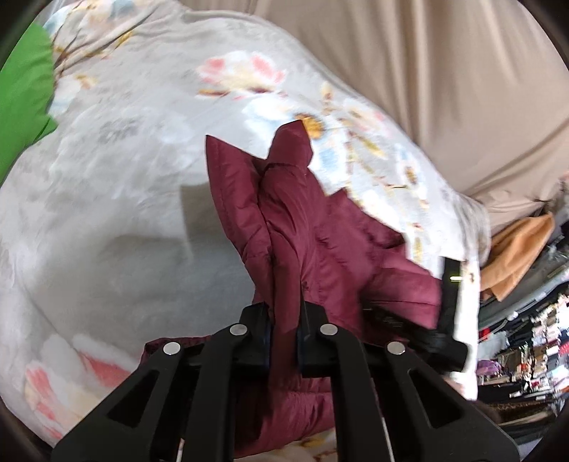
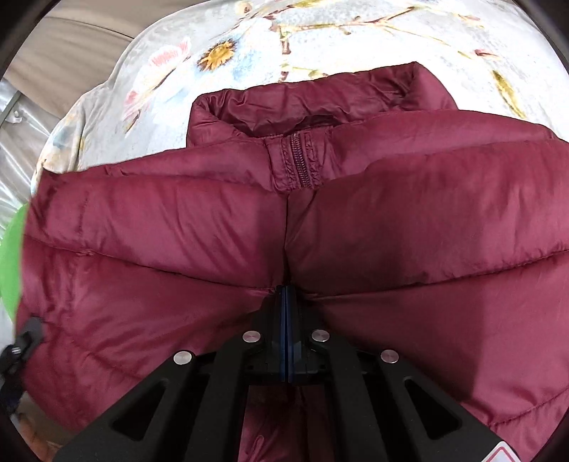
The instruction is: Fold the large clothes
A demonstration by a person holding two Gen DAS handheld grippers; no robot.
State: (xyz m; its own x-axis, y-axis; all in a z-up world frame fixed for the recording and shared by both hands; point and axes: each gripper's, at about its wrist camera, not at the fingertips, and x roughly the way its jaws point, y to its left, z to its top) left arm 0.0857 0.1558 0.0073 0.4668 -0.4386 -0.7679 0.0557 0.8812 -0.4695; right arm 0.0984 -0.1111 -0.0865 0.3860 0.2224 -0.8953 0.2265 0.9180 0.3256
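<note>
A maroon puffer jacket [image 2: 391, 220] lies on a floral bedspread [image 2: 320, 32], collar [image 2: 313, 96] at the far end, zipper [image 2: 300, 160] down the middle. My right gripper [image 2: 286, 302] is shut on the jacket fabric at the front seam, pads pressed together. In the left wrist view my left gripper [image 1: 284, 320] is shut on a fold of the same jacket [image 1: 302, 227] and holds it raised above the bedspread [image 1: 124, 177]. The other gripper's black body [image 1: 448, 312] shows at the right edge of the jacket.
A green cloth [image 1: 25, 106] lies at the far left of the bed. A beige curtain [image 1: 444, 71] hangs behind the bed. An orange cloth [image 1: 515, 256] and cluttered shelves [image 1: 533, 337] stand to the right.
</note>
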